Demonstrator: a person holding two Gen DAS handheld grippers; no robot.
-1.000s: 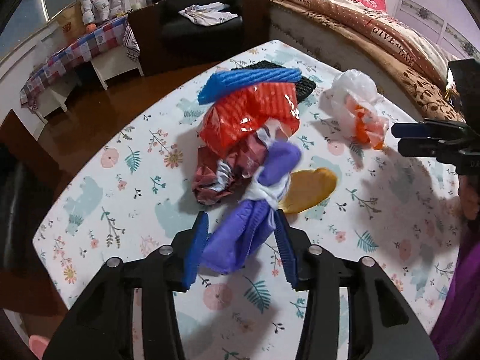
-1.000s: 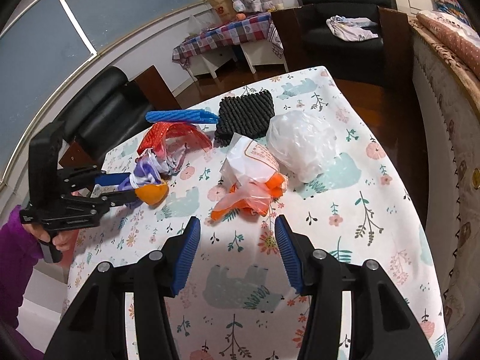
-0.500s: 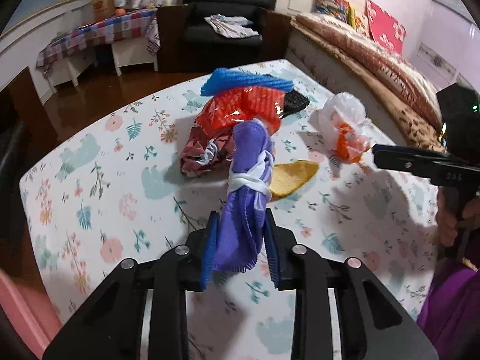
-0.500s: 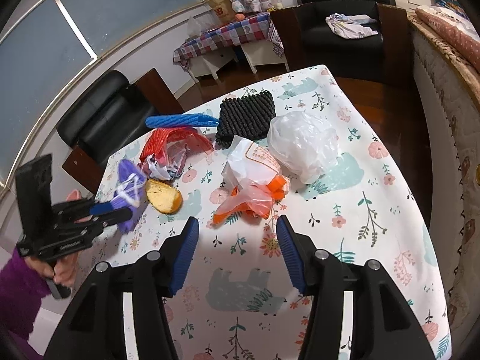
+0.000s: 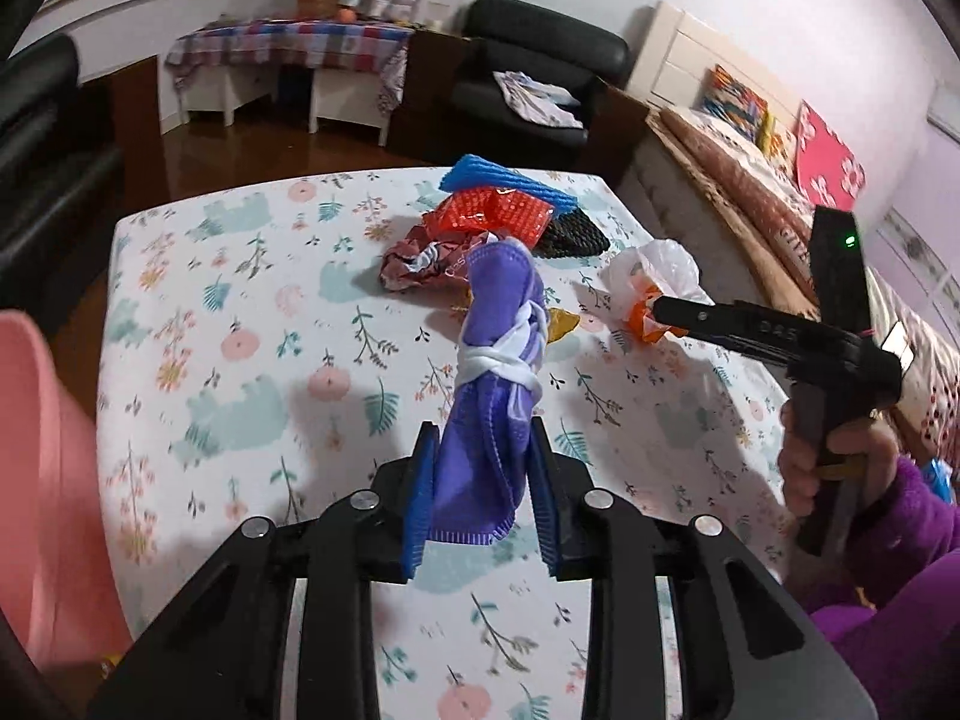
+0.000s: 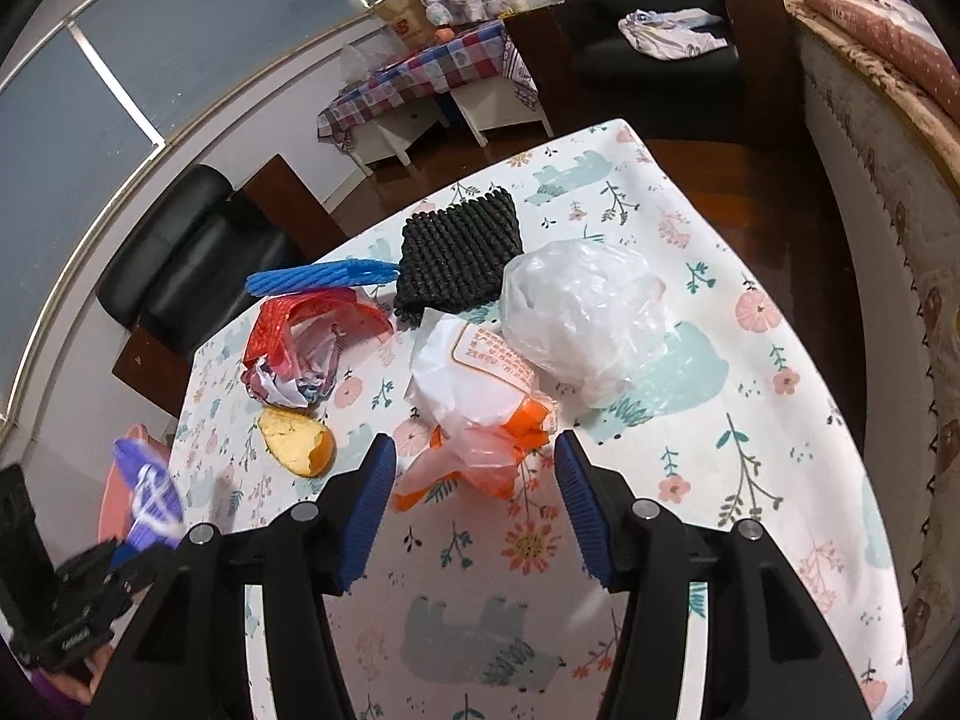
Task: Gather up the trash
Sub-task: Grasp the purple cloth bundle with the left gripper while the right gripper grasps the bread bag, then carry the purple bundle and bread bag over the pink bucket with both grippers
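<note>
Meanwhile, trash collecting is proceeding at the table [image 5: 198, 312].
Left gripper [image 5: 480, 498] is clamping the purple bundle [image 5: 492, 384]; keeping it pinched until over the pink bin [image 5: 42, 480] beside it seems wise.

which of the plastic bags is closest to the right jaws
The white-and-orange printed bag, lying just ahead of the open right gripper; the plain clear bag sits farther back.

The right tongs [image 5: 678, 315] carry "DAS" on their arm. A bed blanket [image 5: 780, 228] shows "GIV". The white bag's [image 6: 480, 372] label print is too small to read.
</note>
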